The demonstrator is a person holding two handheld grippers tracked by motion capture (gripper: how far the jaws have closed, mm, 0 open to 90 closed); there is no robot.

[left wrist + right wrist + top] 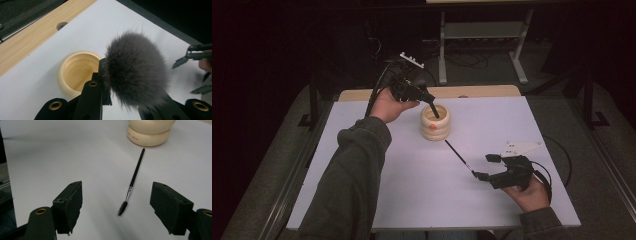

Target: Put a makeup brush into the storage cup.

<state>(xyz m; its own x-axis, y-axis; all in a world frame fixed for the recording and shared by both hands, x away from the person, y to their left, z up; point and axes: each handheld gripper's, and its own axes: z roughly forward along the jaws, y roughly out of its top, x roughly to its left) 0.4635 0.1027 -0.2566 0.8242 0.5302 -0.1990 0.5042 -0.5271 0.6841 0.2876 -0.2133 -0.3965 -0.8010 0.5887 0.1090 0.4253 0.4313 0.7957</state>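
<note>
Fluffy brush [135, 70] in left hand-held gripper [120, 95] over cream holder [77, 71].

The high view is dim, its surroundings nearly black, with only the white tabletop [422, 175] lit from above (soft shadows, no glare). In the left gripper view the fluffy brush head [135, 70] looks blurred.
</note>
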